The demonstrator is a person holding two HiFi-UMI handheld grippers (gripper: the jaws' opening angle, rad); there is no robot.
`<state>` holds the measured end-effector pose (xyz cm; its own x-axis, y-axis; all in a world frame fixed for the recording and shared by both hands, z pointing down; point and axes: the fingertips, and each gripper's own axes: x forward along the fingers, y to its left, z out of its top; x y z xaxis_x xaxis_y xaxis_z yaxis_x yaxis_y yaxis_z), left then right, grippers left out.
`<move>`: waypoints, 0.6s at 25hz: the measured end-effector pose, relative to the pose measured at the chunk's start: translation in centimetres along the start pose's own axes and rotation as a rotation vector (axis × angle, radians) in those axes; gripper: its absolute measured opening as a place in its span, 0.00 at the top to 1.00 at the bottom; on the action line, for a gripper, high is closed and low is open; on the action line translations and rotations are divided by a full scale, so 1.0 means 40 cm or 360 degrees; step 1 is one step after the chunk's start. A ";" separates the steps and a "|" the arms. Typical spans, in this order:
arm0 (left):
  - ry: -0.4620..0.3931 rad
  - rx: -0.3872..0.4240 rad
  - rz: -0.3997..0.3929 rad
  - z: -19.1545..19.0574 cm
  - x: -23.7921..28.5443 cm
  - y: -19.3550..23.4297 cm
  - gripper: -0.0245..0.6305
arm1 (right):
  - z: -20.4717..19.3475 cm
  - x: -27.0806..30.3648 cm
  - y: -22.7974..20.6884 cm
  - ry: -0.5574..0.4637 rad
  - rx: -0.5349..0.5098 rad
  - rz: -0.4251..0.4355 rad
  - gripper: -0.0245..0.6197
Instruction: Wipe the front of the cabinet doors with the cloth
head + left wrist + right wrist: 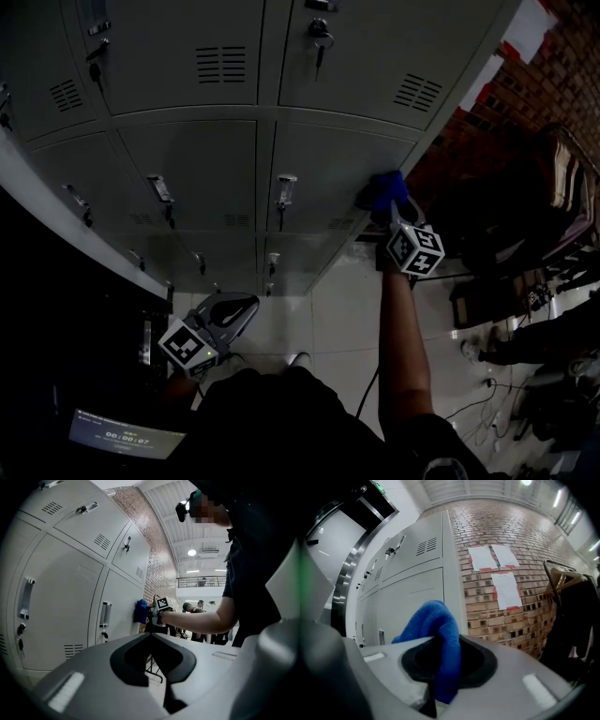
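– Between the fingers of the right gripper, what is there?

– A blue cloth, clamped tight. It is folded, and its long axis runs out along the fingers, so that a rounded bulge stands past the tips.

– What lies just beyond the tips?

– A grey cabinet door, straight ahead of the fingers. In the left gripper view the cloth appears to press against the door's face, close to the edge beside the brick wall. Most of the bare door spreads away to the left of the fingers, toward its handle. I judge the wipe must travel that way.

– And the other gripper?

– The left gripper hangs low, near the person's body and well apart from the doors. Its fingertips are together on nothing. The right one is plainly nearer.

– What can't be made out?

– The contact patch itself is hidden behind the cloth in the right gripper view. The head view is dark, so dirt or wiped streaks cannot be told. The lowest doors are partly cut off behind the person.
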<state>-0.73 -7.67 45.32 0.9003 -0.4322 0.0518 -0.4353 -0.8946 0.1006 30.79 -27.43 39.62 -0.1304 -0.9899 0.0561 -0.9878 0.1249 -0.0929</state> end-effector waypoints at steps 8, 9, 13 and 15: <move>-0.0007 -0.0028 0.0010 0.012 -0.013 -0.009 0.96 | 0.017 -0.028 0.106 -0.0072 0.0077 0.0128 0.85; -0.0013 -0.0027 0.0019 0.010 -0.017 -0.006 0.96 | 0.011 -0.026 0.139 -0.0065 0.0075 0.0170 0.85; -0.0031 -0.0008 0.0054 0.004 -0.036 0.005 0.96 | -0.034 -0.004 0.288 -0.0011 0.0058 0.0347 0.85; -0.0023 -0.0003 0.0074 0.002 -0.046 0.011 0.96 | -0.061 0.014 0.368 0.0022 0.0029 0.0438 0.85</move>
<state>-2.59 -7.28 45.18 0.8790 -0.4749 0.0425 -0.4766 -0.8733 0.1006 15.96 -25.98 40.72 -0.3952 -0.9177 0.0397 -0.9132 0.3879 -0.1247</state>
